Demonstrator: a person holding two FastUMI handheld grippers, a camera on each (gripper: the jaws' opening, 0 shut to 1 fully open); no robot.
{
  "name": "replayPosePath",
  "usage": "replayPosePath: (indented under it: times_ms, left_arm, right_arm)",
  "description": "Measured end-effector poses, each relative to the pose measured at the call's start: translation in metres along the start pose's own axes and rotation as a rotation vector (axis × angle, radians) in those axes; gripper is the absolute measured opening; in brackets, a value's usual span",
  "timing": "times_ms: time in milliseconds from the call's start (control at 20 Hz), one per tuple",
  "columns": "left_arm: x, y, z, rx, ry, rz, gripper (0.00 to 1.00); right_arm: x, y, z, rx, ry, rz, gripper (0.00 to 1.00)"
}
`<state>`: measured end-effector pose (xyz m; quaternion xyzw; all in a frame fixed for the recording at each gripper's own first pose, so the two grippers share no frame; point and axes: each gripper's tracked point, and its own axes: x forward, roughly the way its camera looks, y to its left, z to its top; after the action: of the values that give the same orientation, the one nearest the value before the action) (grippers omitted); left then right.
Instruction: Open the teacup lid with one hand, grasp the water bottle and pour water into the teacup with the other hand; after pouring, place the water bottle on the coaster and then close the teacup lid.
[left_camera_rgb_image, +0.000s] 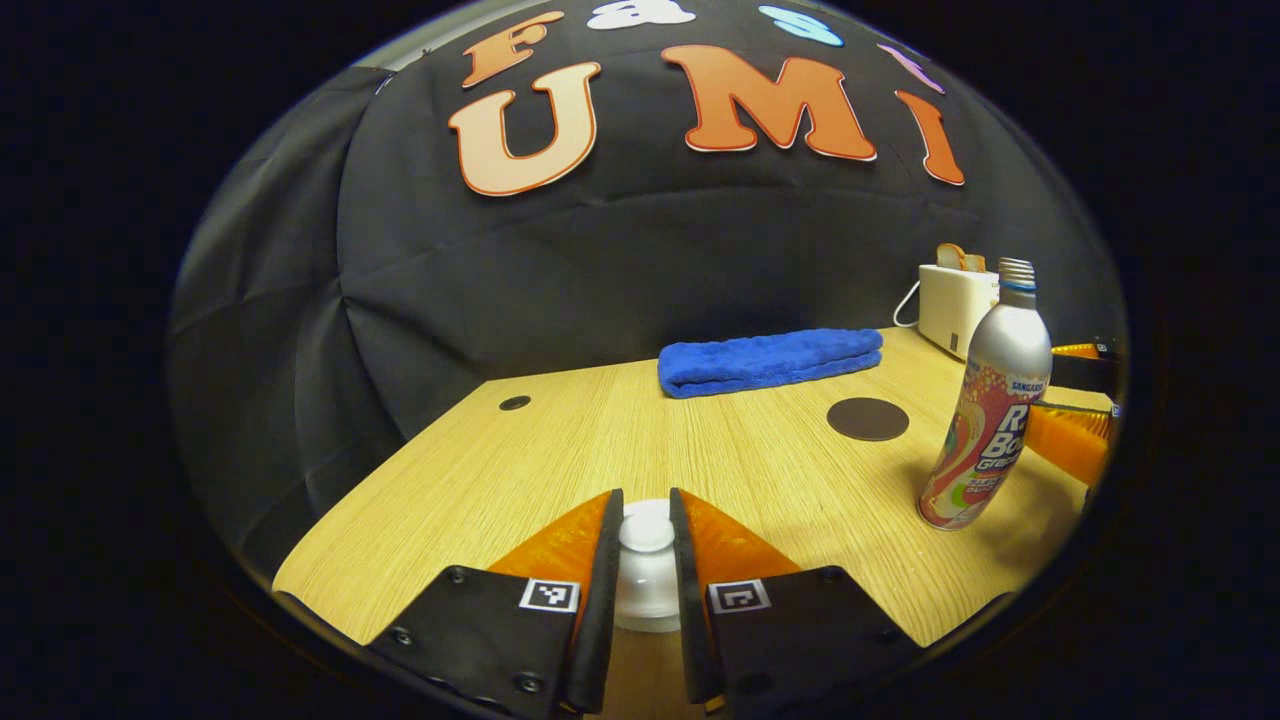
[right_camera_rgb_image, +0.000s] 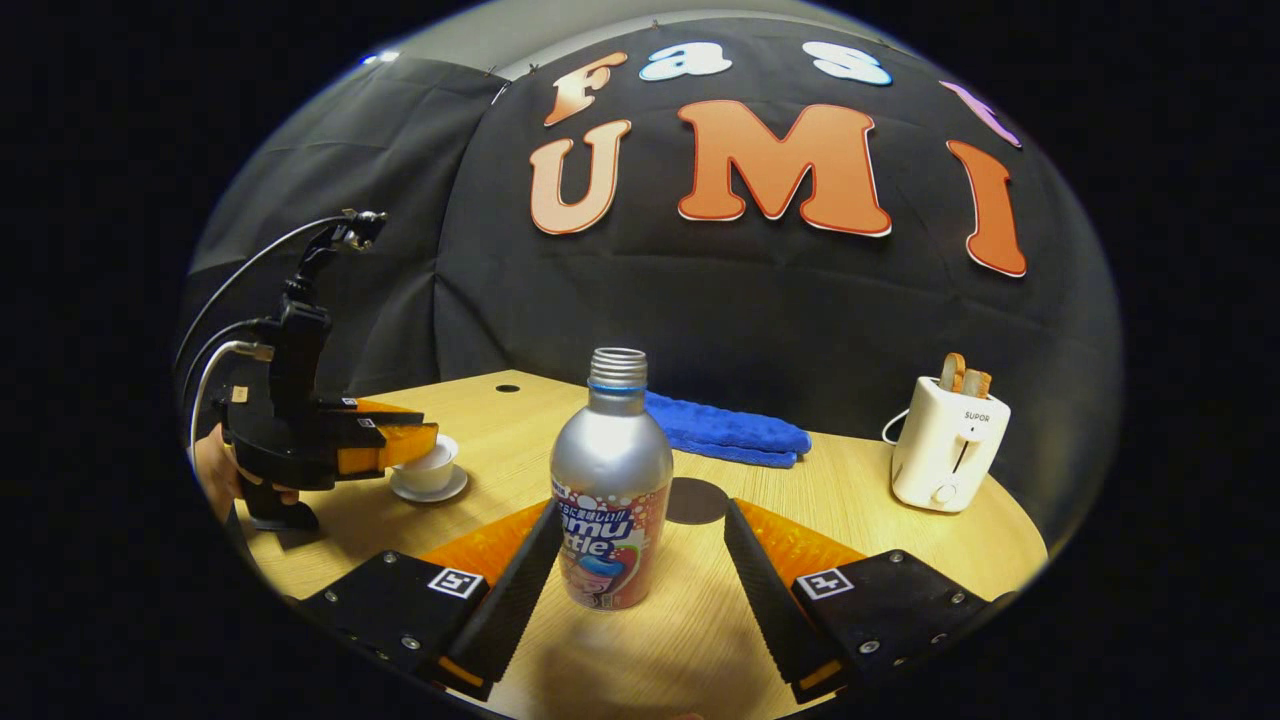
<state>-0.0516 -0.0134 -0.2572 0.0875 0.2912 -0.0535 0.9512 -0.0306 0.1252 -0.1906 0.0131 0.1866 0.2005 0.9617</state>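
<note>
Metal water bottle (right_camera_rgb_image: 610, 490) at 12 o'clock, between right gripper (right_camera_rgb_image: 640, 560) w/ fingers apart, looks slick & light, so grab mid-body; left gripper (left_camera_rgb_image: 646, 560) is pinched on teacup lid (left_camera_rgb_image: 646, 530).

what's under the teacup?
A white saucer on the table, under the teacup. The left tool grips the lid, hiding the cup's inside.

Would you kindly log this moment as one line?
left gripper: shut on teacup lid | right gripper: open around water bottle | coaster: bare
</note>
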Motion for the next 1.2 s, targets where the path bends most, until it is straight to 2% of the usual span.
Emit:
replayPosePath:
  times_ms: [50, 100, 350, 500, 800, 900, 950, 1050, 1100, 1150, 1200]
  left_arm:
    - [-0.001, -0.001, 0.001, -0.001, -0.008, -0.006, 0.33]
    - [-0.001, 0.000, 0.003, -0.007, -0.014, -0.006, 0.30]
    - [0.000, 0.009, 0.010, -0.026, -0.048, 0.034, 0.33]
    - [0.000, 0.007, 0.014, -0.031, -0.066, 0.026, 0.33]
    - [-0.002, 0.013, 0.024, -0.053, -0.109, 0.033, 0.33]
    - [-0.003, 0.017, 0.027, -0.061, -0.119, 0.039, 0.33]
    - [-0.003, 0.019, 0.029, -0.065, -0.125, 0.042, 0.29]
    - [-0.006, 0.025, 0.031, -0.073, -0.135, 0.050, 0.33]
    - [-0.008, 0.029, 0.032, -0.074, -0.141, 0.053, 0.29]
    - [-0.010, 0.031, 0.034, -0.075, -0.144, 0.058, 0.33]
    - [-0.010, 0.033, 0.034, -0.078, -0.147, 0.060, 0.29]
  right_arm:
    - [0.001, 0.000, -0.001, 0.002, 0.003, 0.003, 0.98]
    - [0.002, 0.001, -0.002, 0.005, 0.007, 0.005, 0.98]
    - [0.008, 0.004, -0.014, 0.029, 0.047, 0.011, 0.98]
    - [0.014, 0.006, -0.019, 0.052, 0.068, 0.025, 0.97]
    - [0.030, 0.018, -0.028, 0.029, 0.113, 0.038, 0.97]
    - [0.035, 0.021, -0.029, 0.020, 0.125, 0.039, 0.96]
    - [0.037, 0.023, -0.031, 0.018, 0.136, 0.037, 0.94]
    - [0.040, 0.024, -0.035, 0.017, 0.158, 0.038, 0.92]
    - [0.040, 0.025, -0.035, 0.012, 0.163, 0.033, 0.90]
    - [0.041, 0.025, -0.034, 0.010, 0.167, 0.031, 0.85]
    - [0.041, 0.026, -0.032, 0.003, 0.173, 0.032, 0.82]
